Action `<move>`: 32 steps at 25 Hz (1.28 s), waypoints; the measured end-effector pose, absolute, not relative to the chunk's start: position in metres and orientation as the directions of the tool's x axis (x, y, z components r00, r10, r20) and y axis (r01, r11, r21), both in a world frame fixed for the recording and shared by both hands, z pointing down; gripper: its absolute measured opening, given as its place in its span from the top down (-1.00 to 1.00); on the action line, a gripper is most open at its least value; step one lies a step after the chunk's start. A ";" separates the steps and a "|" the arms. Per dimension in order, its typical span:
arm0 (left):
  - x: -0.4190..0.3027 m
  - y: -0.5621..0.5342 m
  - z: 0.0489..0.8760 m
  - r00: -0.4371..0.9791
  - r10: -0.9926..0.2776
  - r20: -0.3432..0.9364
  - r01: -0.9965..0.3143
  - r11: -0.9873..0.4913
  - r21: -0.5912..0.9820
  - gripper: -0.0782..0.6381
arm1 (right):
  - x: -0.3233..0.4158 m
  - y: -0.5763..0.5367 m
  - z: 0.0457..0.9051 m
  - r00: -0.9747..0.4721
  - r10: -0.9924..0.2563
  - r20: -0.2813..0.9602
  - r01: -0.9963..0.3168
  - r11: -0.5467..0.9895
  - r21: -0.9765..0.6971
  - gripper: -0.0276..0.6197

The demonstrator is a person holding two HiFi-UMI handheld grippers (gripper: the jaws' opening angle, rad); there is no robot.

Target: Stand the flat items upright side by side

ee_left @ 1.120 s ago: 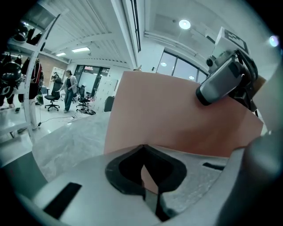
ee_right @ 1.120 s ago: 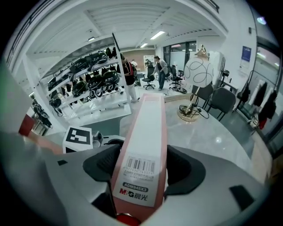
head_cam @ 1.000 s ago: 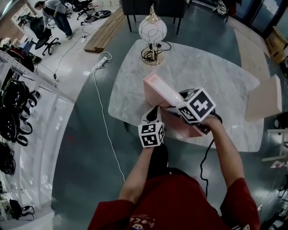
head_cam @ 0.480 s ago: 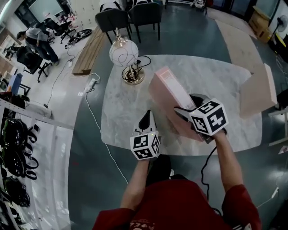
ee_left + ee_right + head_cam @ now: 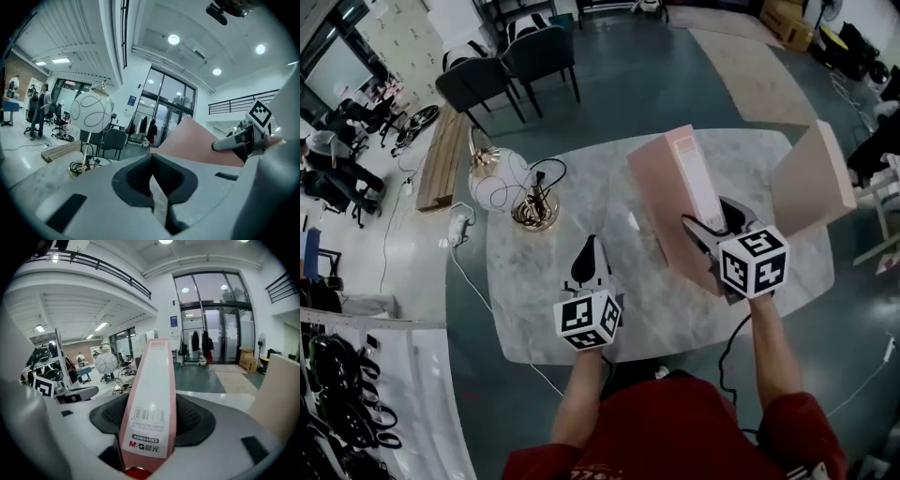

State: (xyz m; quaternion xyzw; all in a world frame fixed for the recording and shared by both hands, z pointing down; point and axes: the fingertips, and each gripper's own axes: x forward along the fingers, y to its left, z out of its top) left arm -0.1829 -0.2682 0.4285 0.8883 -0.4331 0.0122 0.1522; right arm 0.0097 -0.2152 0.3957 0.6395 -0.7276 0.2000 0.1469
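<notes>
You have one pink file box tilted on edge over the middle of the table, its narrow barcode-labelled spine uppermost, and a second pink box standing upright at the table's right edge.

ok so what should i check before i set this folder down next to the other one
1. Right gripper grip on the held folder: ok, jaws clamp its spine.
2. Held folder upright: not ok, it leans.
3. Second folder standing: ok, at the table's right edge.
4. Bare table between the two folders: ok.
5. Left gripper free to steady: ok, shut with nothing in it.
6. Lamp out of the way: ok, on the table's left side.
</notes>
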 end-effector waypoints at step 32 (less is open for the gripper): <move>0.070 -0.267 0.392 0.816 -0.561 0.138 -0.577 -0.799 0.167 0.77 | 0.269 -0.111 0.419 0.491 -0.861 0.135 -0.871 -0.485 0.076 0.01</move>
